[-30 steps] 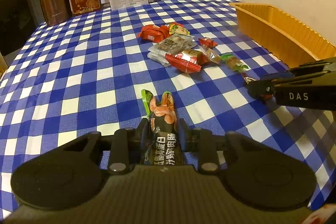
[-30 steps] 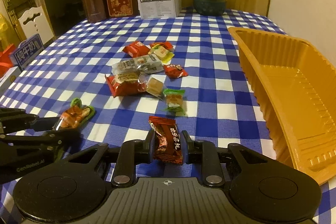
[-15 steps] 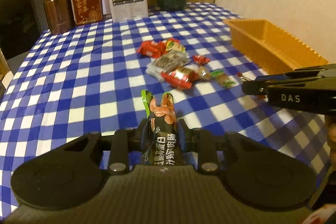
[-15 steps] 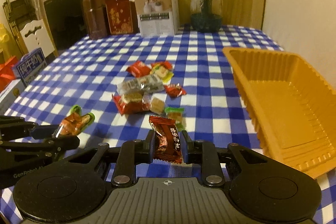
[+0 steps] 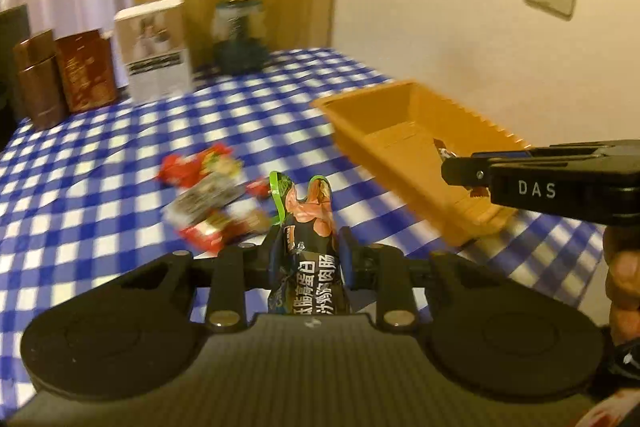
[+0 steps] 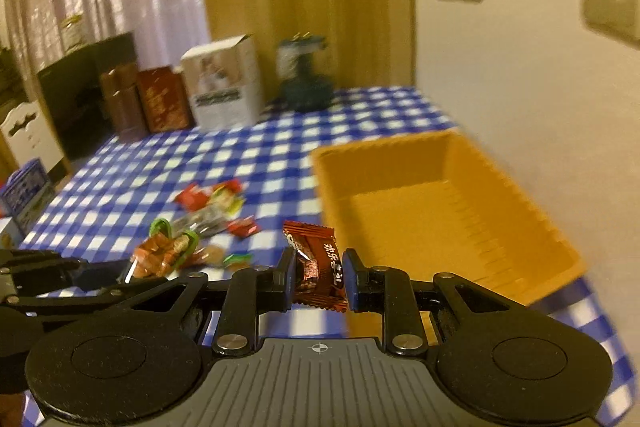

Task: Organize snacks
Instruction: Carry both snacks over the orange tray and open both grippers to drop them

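1. You have a dark brown foil-wrapped candy [image 6: 318, 273] pinched between the jaws of your right gripper [image 6: 319, 277], lifted just short of the near left corner of the orange ribbed plastic tray [image 6: 448, 219]
2. Your left gripper [image 5: 307, 259] is clamped on a dark sausage-snack packet with a green-edged top [image 5: 308, 231], held up in the air left of the tray; in the right wrist view the same packet shows to the left of the candy
3. The loose pile of red and clear-wrapped snacks [image 5: 212, 195] lies on the blue-and-white checked tablecloth [image 5: 100, 163], well left of the tray and beyond your left gripper
4. The step in hand looks like the carry: both pieces are picked and on their way to the tray, which appears empty on its floor in the right wrist view
5. Next, bring the right gripper over the tray's floor, past its near rim, and part the jaws only once the candy is clear of the wall; then follow with the left. Keep the two grippers apart, since they sit close beside each other
6. Compared with a second ago, both grippers have risen from table level and swung toward the tray; the tray now sits nearer the centre of each view, and the blur says you are moving fast
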`<act>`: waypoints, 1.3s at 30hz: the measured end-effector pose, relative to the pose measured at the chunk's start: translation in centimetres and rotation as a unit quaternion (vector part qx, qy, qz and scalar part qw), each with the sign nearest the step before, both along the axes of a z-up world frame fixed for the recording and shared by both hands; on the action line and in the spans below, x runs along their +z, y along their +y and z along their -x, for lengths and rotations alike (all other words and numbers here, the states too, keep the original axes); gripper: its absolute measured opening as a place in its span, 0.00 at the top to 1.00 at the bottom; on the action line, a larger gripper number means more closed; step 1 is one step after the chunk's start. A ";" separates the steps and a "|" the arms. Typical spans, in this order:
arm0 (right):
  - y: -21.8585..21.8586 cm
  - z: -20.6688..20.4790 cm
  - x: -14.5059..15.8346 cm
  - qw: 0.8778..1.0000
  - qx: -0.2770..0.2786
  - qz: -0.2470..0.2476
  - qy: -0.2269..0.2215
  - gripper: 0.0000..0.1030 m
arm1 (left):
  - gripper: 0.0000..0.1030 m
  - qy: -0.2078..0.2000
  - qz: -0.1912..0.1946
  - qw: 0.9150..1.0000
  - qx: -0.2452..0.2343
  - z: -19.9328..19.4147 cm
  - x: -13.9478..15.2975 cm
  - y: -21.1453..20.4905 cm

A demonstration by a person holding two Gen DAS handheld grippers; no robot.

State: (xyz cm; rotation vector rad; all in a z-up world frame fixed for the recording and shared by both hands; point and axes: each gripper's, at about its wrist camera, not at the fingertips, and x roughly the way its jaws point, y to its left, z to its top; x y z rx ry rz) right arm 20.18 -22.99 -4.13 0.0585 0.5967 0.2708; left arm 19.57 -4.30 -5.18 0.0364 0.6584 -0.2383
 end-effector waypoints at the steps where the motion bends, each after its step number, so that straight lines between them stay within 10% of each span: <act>1: -0.9 0.1 0.4 1.000 -0.007 0.001 -0.004 0.76 | 0.75 -0.002 0.002 1.000 -0.006 -0.2 0.2 -0.7; 18: -10.5 -2.2 0.2 0.996 -0.085 0.001 0.000 0.76 | 0.75 -0.016 0.036 0.996 -0.075 -5.2 1.5 -11.5; 39: -12.3 -4.3 -1.0 0.994 -0.105 -0.026 0.019 0.76 | 0.72 -0.014 0.051 0.995 -0.079 -8.0 -0.3 -12.5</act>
